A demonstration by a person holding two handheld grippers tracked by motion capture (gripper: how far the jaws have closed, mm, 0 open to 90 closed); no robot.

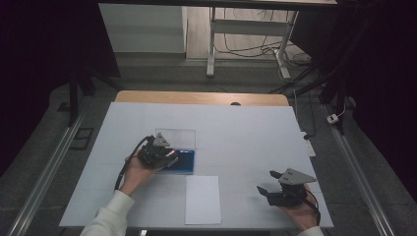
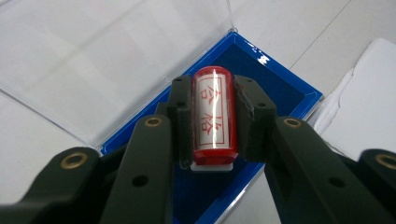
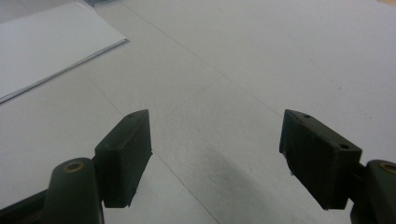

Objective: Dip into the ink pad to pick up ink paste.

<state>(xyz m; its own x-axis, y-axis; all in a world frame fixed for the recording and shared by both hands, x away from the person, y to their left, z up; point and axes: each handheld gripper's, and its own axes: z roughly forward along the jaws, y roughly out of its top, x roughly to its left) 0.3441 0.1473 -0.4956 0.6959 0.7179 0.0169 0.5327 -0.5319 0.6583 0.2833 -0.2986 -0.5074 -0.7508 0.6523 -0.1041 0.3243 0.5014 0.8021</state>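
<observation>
A red stamp (image 2: pixel 213 116) with red characters on its white label sits between the pads of my left gripper (image 2: pixel 213 119), which is shut on it. It hangs over the blue ink pad case (image 2: pixel 289 88), whose clear lid (image 2: pixel 93 56) lies folded open behind. From above, the left gripper (image 1: pixel 169 158) is at the case (image 1: pixel 184 162) at centre left. My right gripper (image 3: pixel 215 154) stands open over bare table, nothing between its fingers; it shows at the front right (image 1: pixel 268 183).
A white sheet of paper (image 1: pixel 202 199) lies near the front edge between the two hands, also seen in the right gripper view (image 3: pixel 46 42). The table (image 1: pixel 246 132) has a white cover. A desk frame and cables stand on the floor beyond.
</observation>
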